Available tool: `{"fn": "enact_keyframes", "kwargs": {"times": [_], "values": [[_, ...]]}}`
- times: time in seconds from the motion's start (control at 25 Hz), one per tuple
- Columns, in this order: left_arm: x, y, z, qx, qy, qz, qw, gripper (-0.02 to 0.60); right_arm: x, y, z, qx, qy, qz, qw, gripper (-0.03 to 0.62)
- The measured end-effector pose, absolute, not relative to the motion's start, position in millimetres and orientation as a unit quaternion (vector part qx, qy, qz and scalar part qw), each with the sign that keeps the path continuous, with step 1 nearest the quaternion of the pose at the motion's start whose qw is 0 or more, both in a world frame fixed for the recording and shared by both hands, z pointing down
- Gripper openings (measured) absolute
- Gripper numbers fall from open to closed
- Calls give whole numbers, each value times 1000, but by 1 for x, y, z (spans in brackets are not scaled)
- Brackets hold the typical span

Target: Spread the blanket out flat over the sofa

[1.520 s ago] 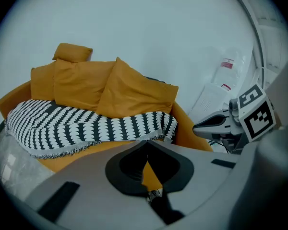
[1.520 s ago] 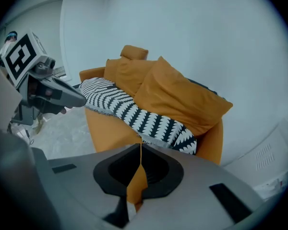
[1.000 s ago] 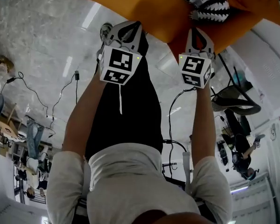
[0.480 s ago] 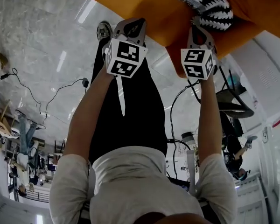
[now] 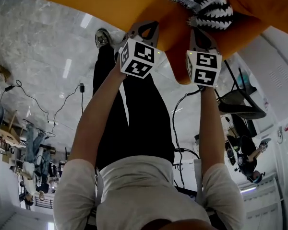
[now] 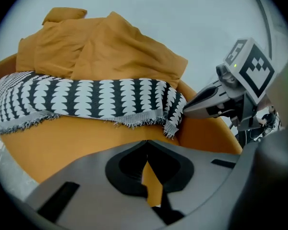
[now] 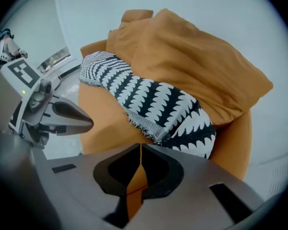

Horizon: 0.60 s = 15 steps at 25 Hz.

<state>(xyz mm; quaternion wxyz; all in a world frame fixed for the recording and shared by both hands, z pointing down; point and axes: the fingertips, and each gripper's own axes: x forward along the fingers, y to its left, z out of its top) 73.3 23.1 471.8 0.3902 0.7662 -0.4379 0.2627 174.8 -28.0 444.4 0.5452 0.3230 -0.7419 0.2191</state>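
A black-and-white patterned blanket (image 5: pixel 209 1) with a frayed edge lies bunched in a band across the orange sofa (image 5: pixel 125 6). In the left gripper view the blanket (image 6: pixel 86 99) runs along the seat under rumpled orange cushions (image 6: pixel 105 47). My left gripper (image 5: pixel 146 30) is shut and empty, close to the sofa's front edge and left of the blanket's end. My right gripper (image 5: pixel 200 35) is shut too, just below the blanket's hanging corner and apart from it. In its own view the blanket (image 7: pixel 153 99) lies just beyond the closed jaws. Neither gripper holds any cloth.
Below the grippers are the person's arms, black trousers and a shoe (image 5: pixel 103 35). Cables (image 5: pixel 62 104) trail over the pale marbled floor at the left. A dark chair (image 5: pixel 240 102) stands at the right, with another person (image 5: pixel 247 152) behind it.
Both grippers have edged closer to the sofa, the left one drifting right. More of the patterned blanket now shows at the top left of the head view.
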Motion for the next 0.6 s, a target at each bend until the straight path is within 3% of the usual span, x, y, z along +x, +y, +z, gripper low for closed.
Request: {"fn": "enact_keyframes", "kwargs": {"times": [0.6], "values": [[195,-17,522,824,-338,277,361,14,219,-35,440,389,-747,315,438,40]]}}
